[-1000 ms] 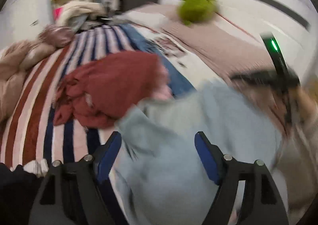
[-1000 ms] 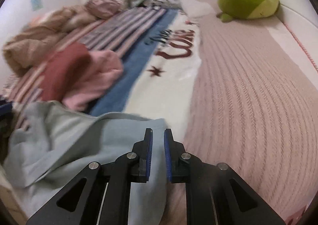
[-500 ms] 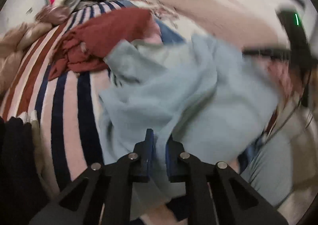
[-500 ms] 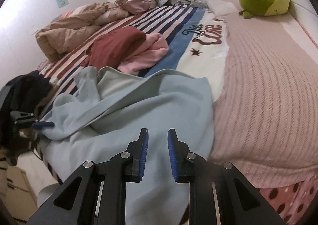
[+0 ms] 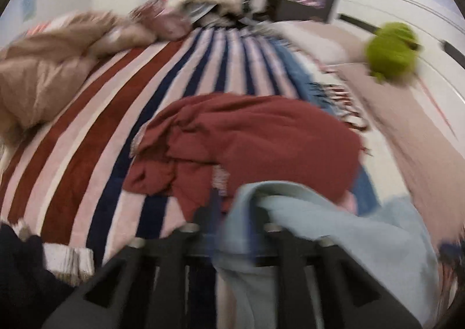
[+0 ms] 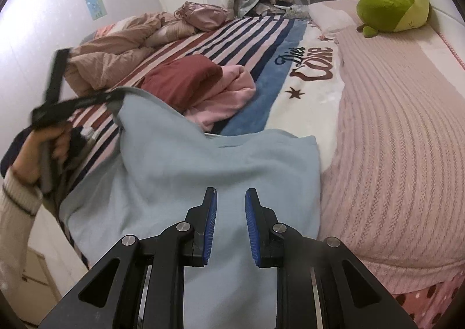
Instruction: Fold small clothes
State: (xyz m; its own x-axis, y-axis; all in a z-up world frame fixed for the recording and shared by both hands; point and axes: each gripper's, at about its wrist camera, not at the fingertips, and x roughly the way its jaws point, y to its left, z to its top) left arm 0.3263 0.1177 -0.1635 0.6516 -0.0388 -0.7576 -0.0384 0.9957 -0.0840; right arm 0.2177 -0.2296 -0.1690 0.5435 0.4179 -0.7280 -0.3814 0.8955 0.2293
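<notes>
A light blue garment (image 6: 203, 166) lies spread over the near edge of the bed. Its left corner is lifted by my left gripper (image 6: 112, 97), which a hand (image 6: 32, 151) holds at the left of the right wrist view. In the blurred left wrist view, my left gripper (image 5: 232, 218) has its jaws opening. The light blue garment (image 5: 334, 230) still sits between them and hangs over one finger. My right gripper (image 6: 231, 206) hovers over the garment's near part, with its jaws a little apart and nothing between them.
A maroon garment (image 6: 186, 76) and a pink one (image 6: 229, 96) lie heaped on the striped blanket (image 6: 247, 32) beyond the blue garment. A beige duvet (image 6: 116, 46) is at the left, a pink knitted cover (image 6: 392, 125) at the right, and a green plush toy (image 6: 395, 3) at the far right.
My left gripper closed on the blue garment, swung left with its corner, and its jaws now stand apart. My right gripper's jaws parted slightly, and the garment lies flatter beneath it.
</notes>
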